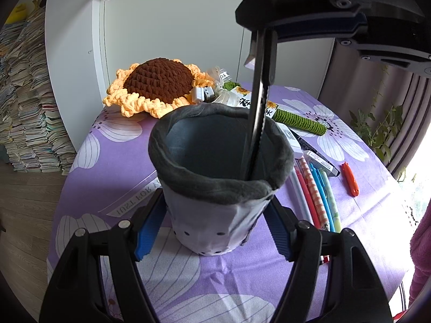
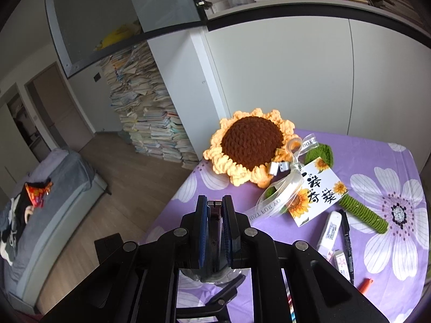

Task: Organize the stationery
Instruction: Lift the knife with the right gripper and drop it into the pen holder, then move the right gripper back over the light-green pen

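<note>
A soft pen holder (image 1: 215, 210), white outside with a grey lining, stands on the purple flowered tablecloth (image 1: 113, 167). My left gripper (image 1: 215, 200) is shut on it, blue pads pressing both sides. Above it my right gripper (image 1: 262, 31) is shut on a long black strip (image 1: 257, 113) with a toothed edge. The strip hangs down into the holder's mouth. In the right wrist view the right gripper (image 2: 215, 199) has its pads together on that strip, and the pen holder (image 2: 210, 276) shows just below. Several coloured pens (image 1: 315, 193), a marker (image 1: 320, 161) and an orange cutter (image 1: 350, 179) lie to the right.
A crochet sunflower (image 2: 250, 145) with a green stem (image 2: 363, 215), ribbon and printed card (image 2: 317, 191) lies at the table's far side. A white stick (image 2: 330, 228) and black marker (image 2: 347, 239) lie near it. Book stacks (image 2: 150, 118) stand on the floor left of the table.
</note>
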